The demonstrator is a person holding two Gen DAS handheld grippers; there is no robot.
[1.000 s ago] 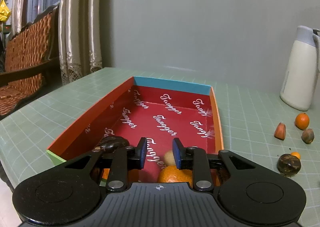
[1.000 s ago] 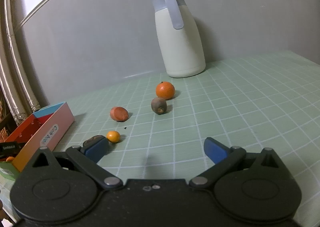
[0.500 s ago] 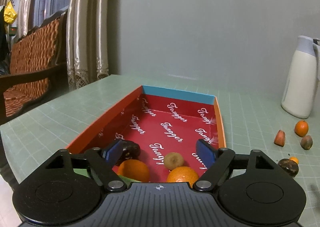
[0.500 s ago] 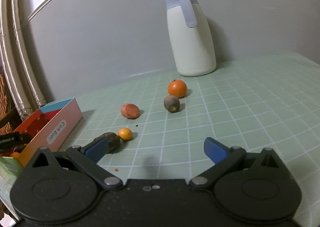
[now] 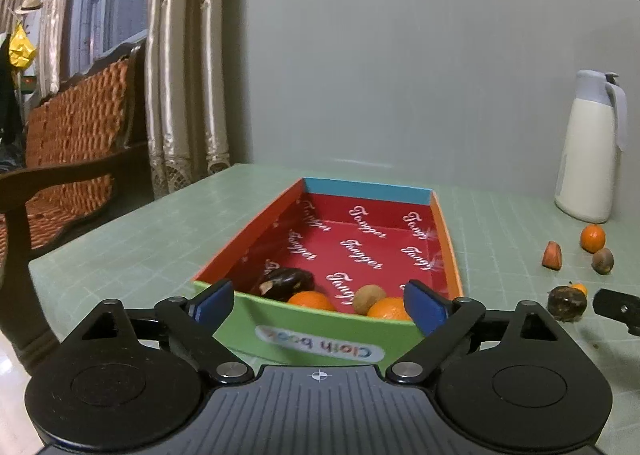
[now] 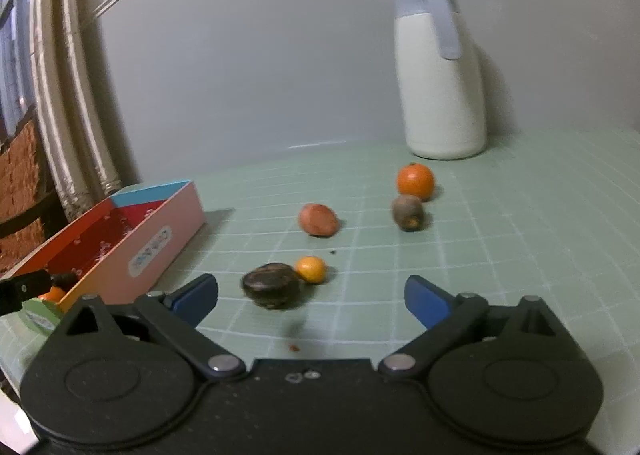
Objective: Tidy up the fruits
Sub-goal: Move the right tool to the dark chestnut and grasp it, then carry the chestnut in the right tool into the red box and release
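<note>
A long box [image 5: 316, 331] with a red floor holds a dark fruit [image 5: 284, 283], two oranges [image 5: 312, 301] and a kiwi [image 5: 370, 297] at its near end. My left gripper [image 5: 318, 303] hovers in front of the green end wall, jaws opening, pads touching nothing. In the right wrist view a dark round fruit [image 6: 272, 287] lies on the mat between the fingers of my right gripper [image 6: 312, 295], nearer the left finger. Those jaws are closing and the pads stand clear of it. A small orange fruit [image 6: 310, 269] sits just behind the dark one.
Farther back on the green grid mat lie a reddish fruit [image 6: 318, 219], a brown fruit [image 6: 407, 211] and a tangerine [image 6: 415, 181]. A cream jug [image 6: 436, 71] stands by the wall. A wicker bench [image 5: 68, 147] and curtains are left of the table.
My left gripper opened wide and drew back out of the box, so the green end wall now shows. My right gripper swung left; the dark fruit now lies between its fingers.
</note>
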